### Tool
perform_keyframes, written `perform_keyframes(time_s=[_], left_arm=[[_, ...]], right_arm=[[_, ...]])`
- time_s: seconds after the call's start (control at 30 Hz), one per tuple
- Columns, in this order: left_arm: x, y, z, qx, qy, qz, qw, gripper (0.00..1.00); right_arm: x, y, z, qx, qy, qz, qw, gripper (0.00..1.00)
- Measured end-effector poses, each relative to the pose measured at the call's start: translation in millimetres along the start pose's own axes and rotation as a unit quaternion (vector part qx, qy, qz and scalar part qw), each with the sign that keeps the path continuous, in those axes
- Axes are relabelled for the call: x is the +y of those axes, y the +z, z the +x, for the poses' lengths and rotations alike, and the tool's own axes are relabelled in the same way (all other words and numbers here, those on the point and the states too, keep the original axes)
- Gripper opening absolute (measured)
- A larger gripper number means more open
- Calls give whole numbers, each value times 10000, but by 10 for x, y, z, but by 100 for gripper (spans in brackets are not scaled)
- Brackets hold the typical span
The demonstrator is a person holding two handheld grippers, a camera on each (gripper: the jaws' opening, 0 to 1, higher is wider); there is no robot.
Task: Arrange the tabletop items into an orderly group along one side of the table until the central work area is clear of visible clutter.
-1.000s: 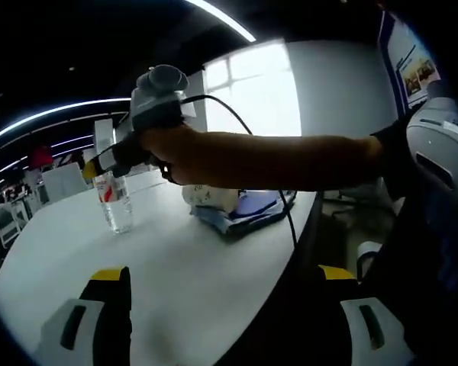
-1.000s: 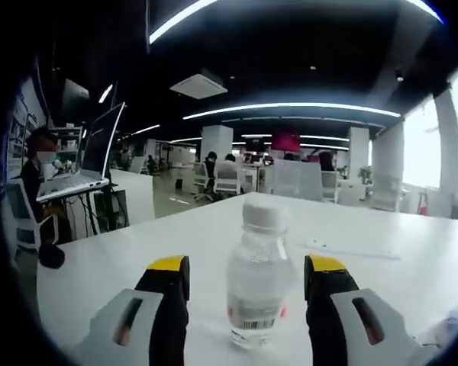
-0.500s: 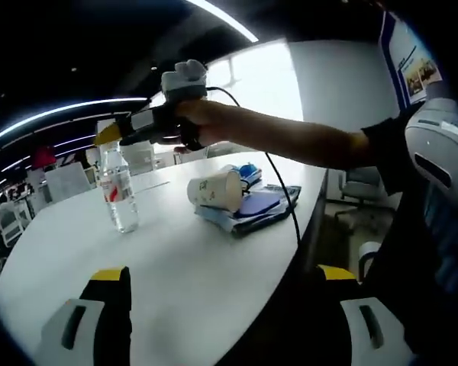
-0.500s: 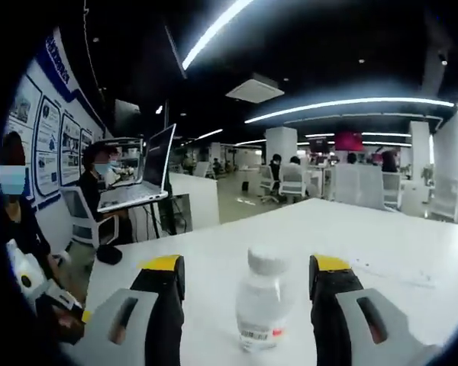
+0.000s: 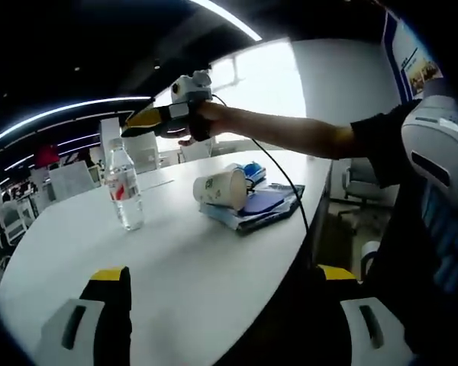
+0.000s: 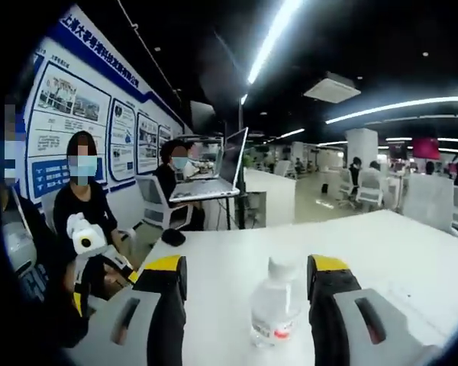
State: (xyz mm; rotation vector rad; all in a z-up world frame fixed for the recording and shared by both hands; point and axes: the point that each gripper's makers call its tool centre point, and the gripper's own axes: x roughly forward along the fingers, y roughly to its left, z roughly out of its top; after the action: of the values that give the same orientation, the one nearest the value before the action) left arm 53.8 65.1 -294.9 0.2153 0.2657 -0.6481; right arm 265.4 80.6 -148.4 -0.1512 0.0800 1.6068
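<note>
A white table [image 5: 183,267] in an open office, seen from two hand-held grippers. In the left gripper view, the left gripper [image 5: 227,305] hangs low over the near table edge with its yellow-tipped jaws spread wide and nothing between them. Across the table stands an upright water bottle [image 5: 125,187], and to its right a paper cup [image 5: 221,189] lies on its side on a stack of papers and folders [image 5: 256,207] near the table edge. The change over the last second concerns the right gripper [image 5: 141,120]: a second ago its jaws stood on either side of the bottle, close to it; now the person's outstretched arm has lifted it up and back, and it hovers above and a little past the bottle, not touching it. The right gripper view agrees: the bottle [image 6: 275,309] looks smaller and farther off between the parted, empty jaws of that gripper [image 6: 246,305], and it stands upright on the table as before. So the bottle seems to have been let go or left in place, well apart from the cup and papers, and the grouping looks unfinished.
</note>
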Motion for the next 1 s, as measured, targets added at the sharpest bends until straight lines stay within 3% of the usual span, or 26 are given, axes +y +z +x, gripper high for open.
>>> perform_keyframes(time_s=[0.07,0.1,0.2,0.27,0.37,0.47,0.57,0.77,1.0], left_arm=[[-7,-2,-1,0,0,-10,10000,99],[-13,-6,3,11,2,-10,10000,99],[-21,-3,-3,31,2,20,10000,99],[-1,25,-30,-20,29,28,10000,99],[29,52,-45,-97,55,2,9999,99],[42,63,-15,-113,40,-15,9999,99],[41,62,8,-80,14,12,10000,99],[39,72,14,-94,-2,13,10000,99],[89,145,-22,-126,76,63,9999,99]], right_arm=[[-36,-40,27,169,96,-57,9998,58],[9,-72,46,242,341,-86,9991,59],[-81,-91,73,233,359,-127,9990,60],[58,-80,58,93,889,-101,9959,57],[123,-146,-1,83,1348,-258,9905,57],[-25,-212,-16,-48,1221,-68,9925,52],[44,-225,-49,-224,1655,154,9858,53],[-65,-350,-22,3,1678,43,9858,53],[-195,-305,82,-103,1706,-121,9852,37]])
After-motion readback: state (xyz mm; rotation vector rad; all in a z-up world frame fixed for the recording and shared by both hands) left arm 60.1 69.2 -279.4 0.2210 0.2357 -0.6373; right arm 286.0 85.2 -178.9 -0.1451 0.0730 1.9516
